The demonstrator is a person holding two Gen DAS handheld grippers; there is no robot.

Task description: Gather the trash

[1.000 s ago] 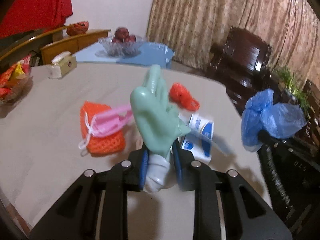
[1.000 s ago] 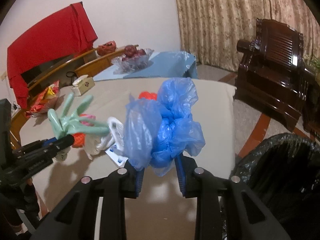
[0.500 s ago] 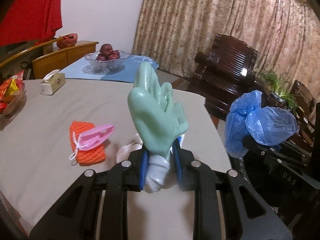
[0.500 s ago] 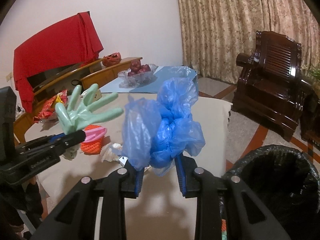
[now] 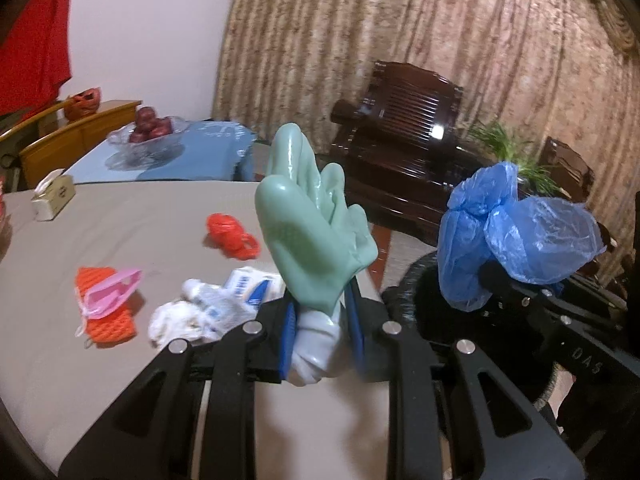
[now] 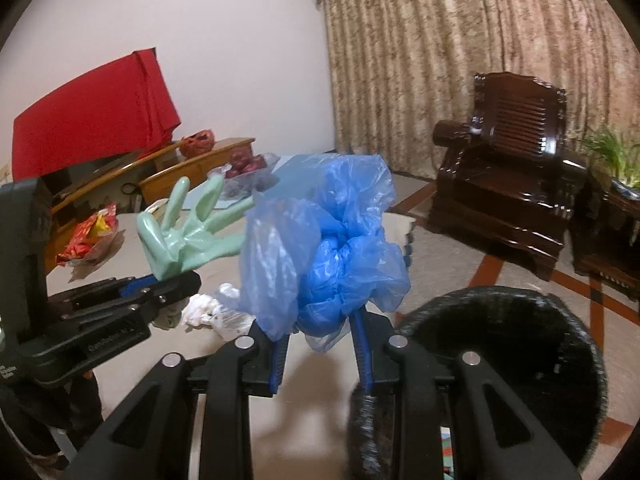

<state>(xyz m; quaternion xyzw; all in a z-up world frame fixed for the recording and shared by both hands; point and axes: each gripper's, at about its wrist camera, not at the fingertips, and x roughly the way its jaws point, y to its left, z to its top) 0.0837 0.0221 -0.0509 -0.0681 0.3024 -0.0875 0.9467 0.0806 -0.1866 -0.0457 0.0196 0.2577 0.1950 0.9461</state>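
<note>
Green rubber glove (image 5: 316,232) clamped at the cuff in left gripper (image 5: 322,332), fingers upright, carried above the grey table (image 5: 132,220) near its edge. Left on the cloth, left to right: orange net pad (image 5: 108,312) with pink mask (image 5: 112,290) on it, crumpled white tissue (image 5: 176,322), small blue-and-white box (image 5: 250,288), red mesh wad (image 5: 232,236) further back. Blue plastic bag (image 6: 328,252) bunched and pinched in right gripper (image 6: 322,354), beside the black-lined bin (image 6: 516,344), not yet above the opening. Best handling, by judgement: bring each load squarely above the bin mouth before letting go; light film drifts, so release low. Glove likely to flop; drop cuff-first, clear of the rim.
</note>
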